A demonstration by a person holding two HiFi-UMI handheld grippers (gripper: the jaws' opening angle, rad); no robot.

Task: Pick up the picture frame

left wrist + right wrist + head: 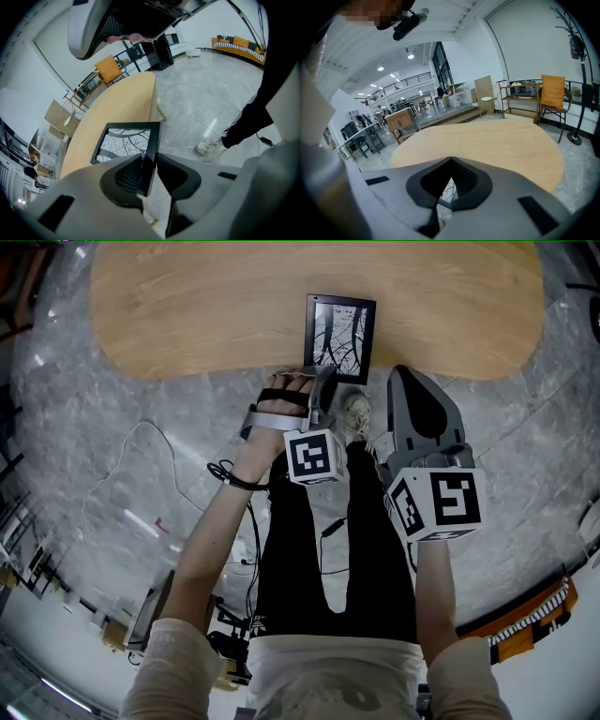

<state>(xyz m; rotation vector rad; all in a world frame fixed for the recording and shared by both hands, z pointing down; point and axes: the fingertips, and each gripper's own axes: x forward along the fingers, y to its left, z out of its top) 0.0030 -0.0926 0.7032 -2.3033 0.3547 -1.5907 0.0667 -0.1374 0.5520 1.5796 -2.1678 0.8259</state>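
Observation:
A black picture frame [339,337] with a bare-branch print lies at the near edge of the pale wooden table [187,306], and its near end reaches over the rim. My left gripper [323,377] is at that near end. In the left gripper view its jaws [150,157] are shut on the frame [126,140], with the frame's right edge standing between the dark pads. My right gripper [401,373] hovers just right of the frame, over the table's edge. Its jaws [451,161] meet at the tips with nothing held.
A white shoe [356,411] and the person's black trouser legs are below the grippers on the grey marble floor. Thin cables [141,442] trail on the floor at left. Beyond the table [497,145] stand a chair with an orange cushion [553,93] and a coat stand [576,70].

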